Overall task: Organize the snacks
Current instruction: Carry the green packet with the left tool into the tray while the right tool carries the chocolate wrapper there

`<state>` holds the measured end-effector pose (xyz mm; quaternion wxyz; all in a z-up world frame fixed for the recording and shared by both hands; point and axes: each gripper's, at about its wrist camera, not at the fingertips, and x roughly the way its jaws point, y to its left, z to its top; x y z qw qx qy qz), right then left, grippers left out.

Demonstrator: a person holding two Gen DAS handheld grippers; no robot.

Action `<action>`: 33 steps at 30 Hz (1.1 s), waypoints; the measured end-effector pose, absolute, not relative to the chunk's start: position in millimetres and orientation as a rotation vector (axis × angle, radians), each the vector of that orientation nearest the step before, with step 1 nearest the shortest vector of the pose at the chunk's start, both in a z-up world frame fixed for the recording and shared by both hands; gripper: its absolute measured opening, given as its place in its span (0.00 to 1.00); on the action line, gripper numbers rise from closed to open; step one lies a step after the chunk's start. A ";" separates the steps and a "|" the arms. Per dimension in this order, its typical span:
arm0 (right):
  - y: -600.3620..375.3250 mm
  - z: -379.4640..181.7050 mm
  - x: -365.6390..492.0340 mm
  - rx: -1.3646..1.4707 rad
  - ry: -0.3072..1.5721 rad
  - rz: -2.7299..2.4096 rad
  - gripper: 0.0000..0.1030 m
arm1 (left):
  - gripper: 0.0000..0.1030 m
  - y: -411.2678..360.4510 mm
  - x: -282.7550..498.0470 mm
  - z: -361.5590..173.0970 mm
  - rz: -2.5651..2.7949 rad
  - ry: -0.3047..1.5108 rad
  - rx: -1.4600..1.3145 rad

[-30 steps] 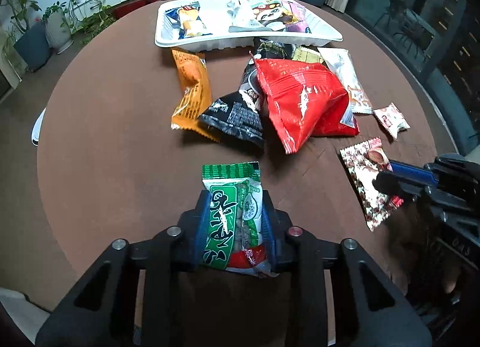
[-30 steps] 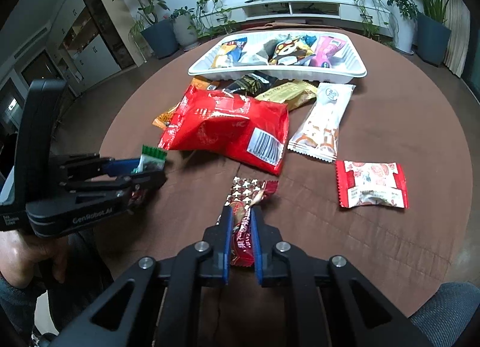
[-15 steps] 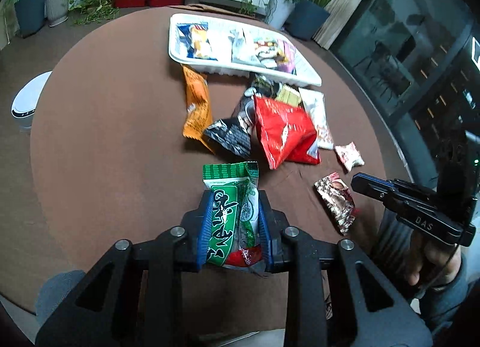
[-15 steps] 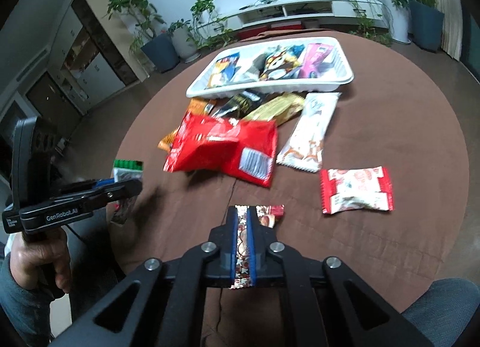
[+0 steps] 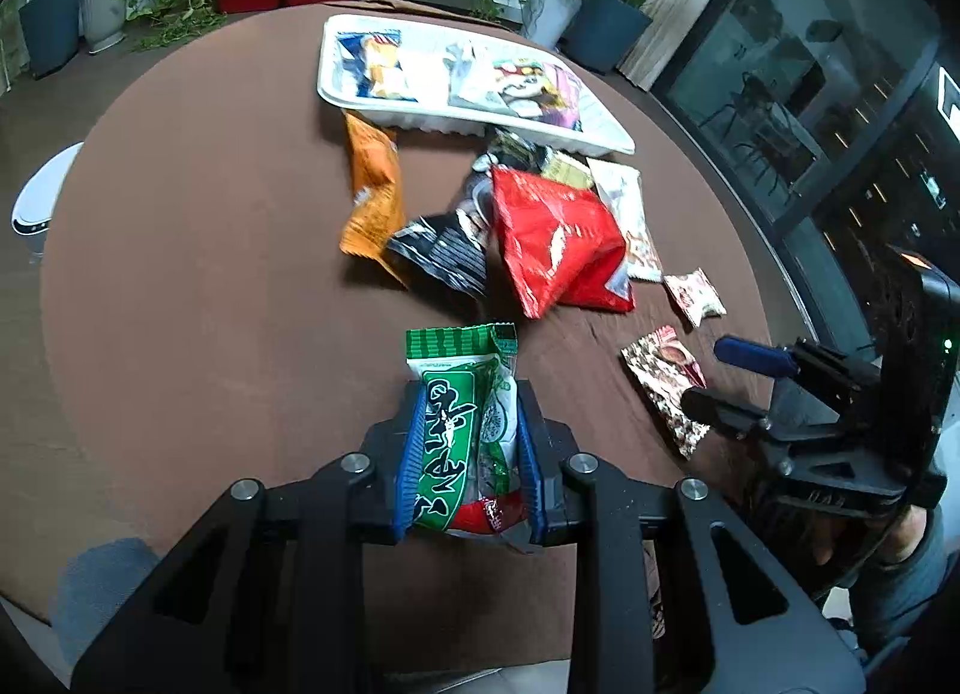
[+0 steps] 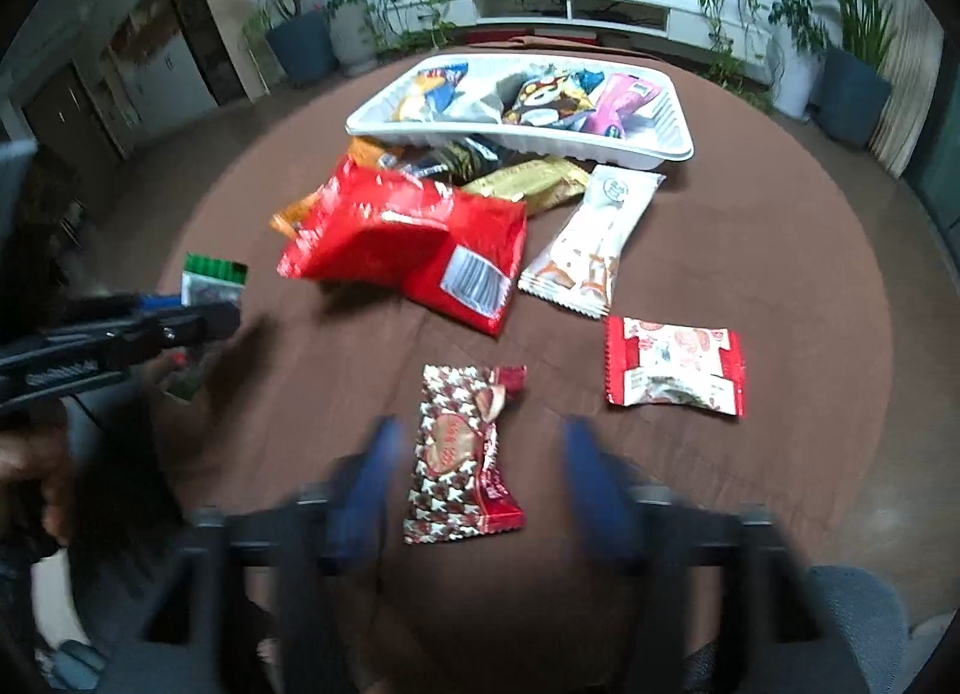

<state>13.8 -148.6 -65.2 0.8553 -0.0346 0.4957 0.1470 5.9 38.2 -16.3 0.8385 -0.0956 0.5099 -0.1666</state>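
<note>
Snacks are lying scattered over a round brown desk [image 6: 750,250], ahead of both tongs. Left tongs [image 5: 468,454] are clenching a green packet [image 5: 459,424] between their blue pads, its green sealed top sticking out past the fingertips and the whole packet lifted off the desk. Right tongs [image 6: 480,472] are standing released: their jaws have just been opening, and the blurred blue fingers [image 6: 369,484] are sitting well apart on either side of a star-patterned packet [image 6: 459,454], which is lying flat on the desk between them without touching either pad.

Just ahead and to the right of the right tongs, a small red-and-white packet [image 6: 675,367] is resting alone. Farther ahead, a big red bag [image 6: 402,244] is lying partly over a black bag [image 5: 444,253] and an orange packet [image 5: 372,190], with a gold packet [image 6: 534,184] and a long white packet [image 6: 591,241] beside it. Beyond that heap, at the far side of the desk from both tongs, a white tray [image 6: 666,151] is holding several snacks already, among them a pink packet [image 6: 621,103] at its right end.

A hand [image 5: 840,538] is gripping the handle of the right tongs at the right edge of the left wrist view.
</note>
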 end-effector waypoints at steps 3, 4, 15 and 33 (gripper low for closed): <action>-137.6 -71.5 11.4 -0.132 1.058 0.314 0.63 | 0.25 34.5 4.1 -21.7 -0.362 1.089 -0.197; -133.3 -76.7 12.0 -0.157 1.080 0.314 0.46 | 0.25 32.6 3.2 -23.5 -0.365 1.093 -0.194; -135.7 -78.3 10.4 -0.145 1.112 0.339 0.14 | 0.25 24.5 -1.8 -26.7 -0.388 1.088 -0.186; -164.7 -19.6 44.9 0.057 1.016 0.423 0.14 | 0.25 42.3 34.8 40.3 -0.467 0.961 -0.273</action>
